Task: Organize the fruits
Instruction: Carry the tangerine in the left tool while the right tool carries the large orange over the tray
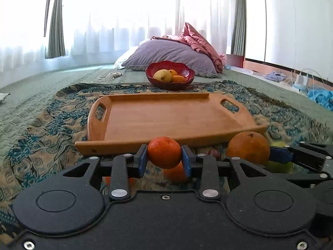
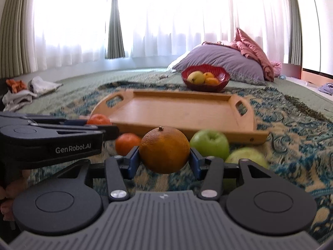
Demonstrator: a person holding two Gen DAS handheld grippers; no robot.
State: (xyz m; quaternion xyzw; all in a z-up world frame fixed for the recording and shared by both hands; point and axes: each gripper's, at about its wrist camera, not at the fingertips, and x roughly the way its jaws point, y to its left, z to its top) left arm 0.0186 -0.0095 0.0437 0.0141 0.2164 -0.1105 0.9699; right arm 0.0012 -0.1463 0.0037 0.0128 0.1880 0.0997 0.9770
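While both grippers hung low over the patterned throw (image 2: 291, 145), each already had a fruit pinched between its blue pads. The left gripper (image 1: 164, 160) squeezed a small tangerine (image 1: 164, 152) at its widest part, and the right gripper (image 2: 164, 160) clamped a larger orange (image 2: 164, 150) the same way, stem up, probably so neither round fruit could roll out. Both fruits seemed lifted just clear of the cloth. Straight ahead lay the wooden tray (image 2: 187, 112), with nothing in it, which I took to be where they were headed. Beyond it, the red bowl (image 2: 222, 79) near the purple pillow (image 2: 229, 60) held a yellow fruit and two orange ones. Loose on the throw waited another tangerine (image 2: 127, 142), a green apple (image 2: 209, 143) and a paler second apple (image 2: 247, 154) beside it.
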